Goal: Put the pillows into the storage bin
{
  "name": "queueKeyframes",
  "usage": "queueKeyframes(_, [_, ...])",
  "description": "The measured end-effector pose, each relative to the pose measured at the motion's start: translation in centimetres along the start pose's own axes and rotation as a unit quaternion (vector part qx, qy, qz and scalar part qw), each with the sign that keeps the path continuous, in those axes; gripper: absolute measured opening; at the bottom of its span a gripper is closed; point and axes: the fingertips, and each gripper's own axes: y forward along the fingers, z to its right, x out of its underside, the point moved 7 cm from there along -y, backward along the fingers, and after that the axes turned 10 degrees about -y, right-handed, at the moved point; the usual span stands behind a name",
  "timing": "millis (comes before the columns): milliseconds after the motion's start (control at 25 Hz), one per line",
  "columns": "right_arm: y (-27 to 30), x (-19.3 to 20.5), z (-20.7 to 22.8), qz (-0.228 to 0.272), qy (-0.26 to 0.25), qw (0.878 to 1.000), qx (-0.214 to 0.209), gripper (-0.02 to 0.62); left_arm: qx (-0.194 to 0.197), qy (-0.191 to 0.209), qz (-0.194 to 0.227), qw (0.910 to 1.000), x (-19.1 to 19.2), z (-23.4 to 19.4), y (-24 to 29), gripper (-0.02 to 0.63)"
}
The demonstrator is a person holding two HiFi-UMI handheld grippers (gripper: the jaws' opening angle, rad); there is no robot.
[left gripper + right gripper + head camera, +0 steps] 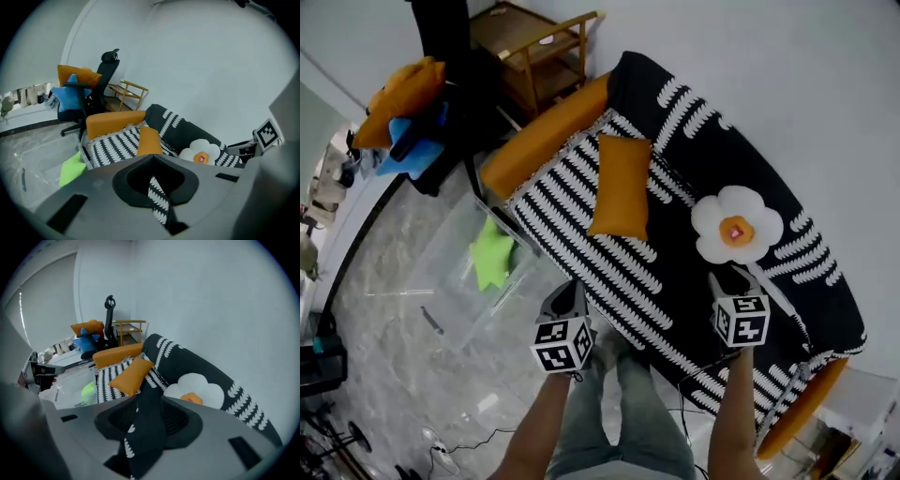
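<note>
**First onlooker:** Head view tells it best. One green star pillow (491,255) lies in the clear storage bin (450,300) on the floor, left of the sofa (609,272). The orange pillow (621,186) and the flower pillow (736,225) are on the sofa, not binned yet.

**Second onlooker:** And the tools?

**First onlooker:** The left tool (567,297) and right tool (732,279) both hang over the front edge of the seat. Their jaws are parted, the left's only by a slit, with nothing in either. You just see sofa cover through the gaps.

**Second onlooker:** So where might it go sour?

**First onlooker:** The grab, I'd say. Those pillows look soft. Nip only a corner and one could slide out on the way over. Bite too deep and the jaws may catch the cover along with the pillow.

**Second onlooker:** The bin looks easy enough.

**First onlooker:** It's see-through, so its rim is hard to judge from above. Let go early and a pillow likely lands on the floor beside it. The flower one looks wide, too, so it might perch on the rim rather than drop in.
</note>
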Motion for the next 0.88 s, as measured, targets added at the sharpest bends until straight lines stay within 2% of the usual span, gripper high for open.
queueKeyframes(200, [-0.7, 3.9, 6.6, -0.011, 0.038, 0.999, 0.023, 0.160, 0.014, 0.036, -0.025, 0.9990, 0.3, 5.7, 3.2, 0.003])
queueKeyframes(480, [1.4, 8.1, 15.7, -0.044, 0.035, 0.997, 0.050, 0.160, 0.037, 0.057, -0.030, 0.9972, 0.4, 12.9, 10.2, 0.003])
queueKeyframes(640, [3.1, 8.5, 20.2, -0.043, 0.042, 0.996, 0.066, 0.160, 0.047, 0.056, -0.019, 0.9971, -0.7, 16.0, 14.7, 0.003])
queueKeyframes(880, [6.5, 8.3, 24.6, -0.055, 0.019, 0.996, 0.065, 0.160, 0.056, 0.085, -0.021, 0.9945, -1.5, 18.9, 20.4, 0.003])
